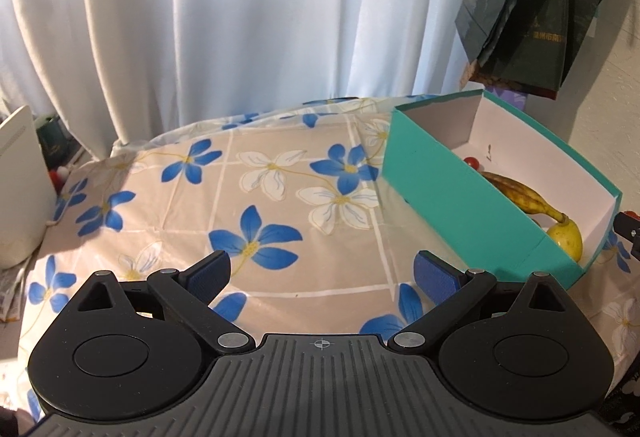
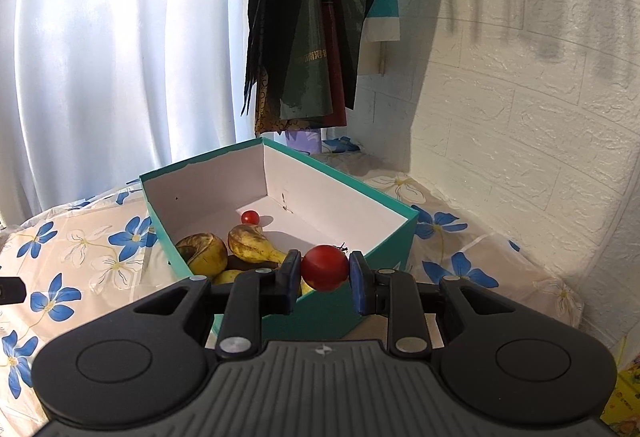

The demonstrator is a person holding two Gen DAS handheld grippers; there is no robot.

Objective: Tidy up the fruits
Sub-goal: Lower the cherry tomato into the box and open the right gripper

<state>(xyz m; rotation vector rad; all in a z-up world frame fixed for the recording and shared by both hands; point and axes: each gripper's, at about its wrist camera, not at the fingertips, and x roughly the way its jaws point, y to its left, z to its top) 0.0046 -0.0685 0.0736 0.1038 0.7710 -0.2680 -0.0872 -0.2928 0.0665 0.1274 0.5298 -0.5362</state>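
Observation:
A teal box (image 2: 396, 237) with a white inside stands on the flowered tablecloth; in the left wrist view the same box (image 1: 448, 193) is at the right. Inside lie a spotted banana (image 2: 250, 245), a browned yellow fruit (image 2: 204, 255) and a small red tomato (image 2: 250, 217). My right gripper (image 2: 325, 271) is shut on another red tomato (image 2: 324, 268), held over the box's near rim. My left gripper (image 1: 322, 271) stands open over bare cloth, left of the box, with nothing between its fingers. The banana (image 1: 520, 193) and a yellow fruit (image 1: 568, 239) show in the left wrist view too.
White curtains hang behind the table. Dark bags (image 2: 308, 17) hang on the wall above the box's far end. A white brick-pattern wall (image 2: 540, 117) is at the right. A white object (image 1: 20, 189) stands at the table's left edge.

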